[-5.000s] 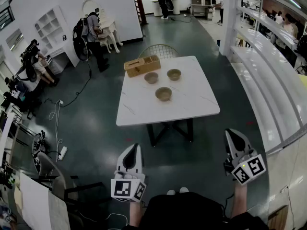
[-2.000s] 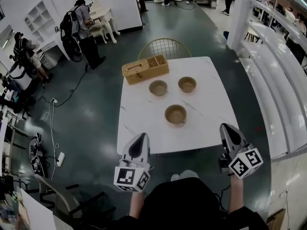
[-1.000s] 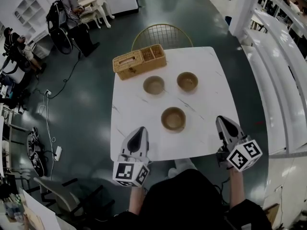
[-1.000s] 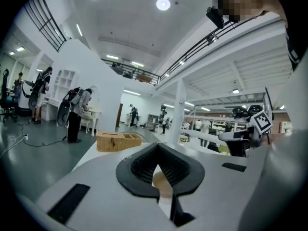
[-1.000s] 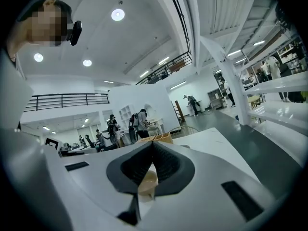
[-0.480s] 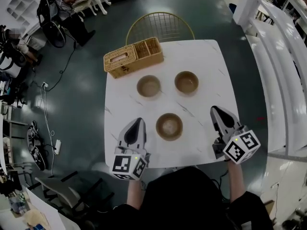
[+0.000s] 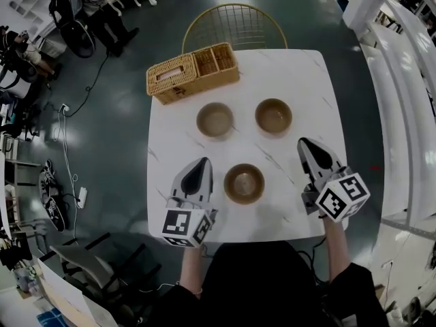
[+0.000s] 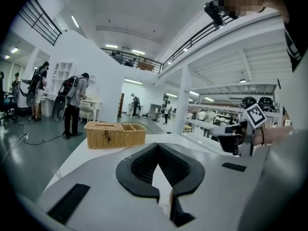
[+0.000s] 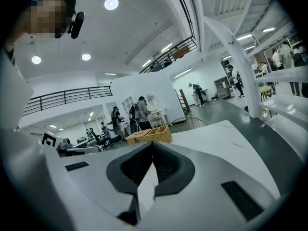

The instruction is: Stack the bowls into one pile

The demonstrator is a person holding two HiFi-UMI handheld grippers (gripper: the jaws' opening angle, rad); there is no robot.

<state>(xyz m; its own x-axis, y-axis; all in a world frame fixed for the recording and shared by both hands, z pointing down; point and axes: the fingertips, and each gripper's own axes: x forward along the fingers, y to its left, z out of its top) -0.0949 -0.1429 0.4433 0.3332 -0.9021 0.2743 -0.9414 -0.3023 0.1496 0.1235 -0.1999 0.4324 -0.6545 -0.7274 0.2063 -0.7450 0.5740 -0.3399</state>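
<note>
Three brown bowls stand apart on the white marble table (image 7: pixel 306 80): one near the front (image 7: pixel 244 183), one at back left (image 7: pixel 215 120), one at back right (image 7: pixel 273 116). My left gripper (image 7: pixel 202 163) hovers just left of the near bowl, jaws shut and holding nothing. My right gripper (image 7: pixel 304 144) is to that bowl's right, below the back-right bowl, also shut and holding nothing. In the left gripper view the jaws (image 8: pixel 158 144) meet at their tips; in the right gripper view (image 9: pixel 153 142) likewise. The gripper bodies hide the bowls in both gripper views.
A wicker basket (image 7: pixel 193 71) with compartments sits at the table's back left corner, also seen as the basket (image 8: pixel 115 134) and the basket (image 9: pixel 150 135). A wire chair (image 7: pixel 234 27) stands behind the table. People with backpacks (image 7: pixel 75 9) stand far left.
Both grippers have come forward over the table's front edge and now flank the near bowl. The table has grown larger in the head view. Nothing was taken hold of.
</note>
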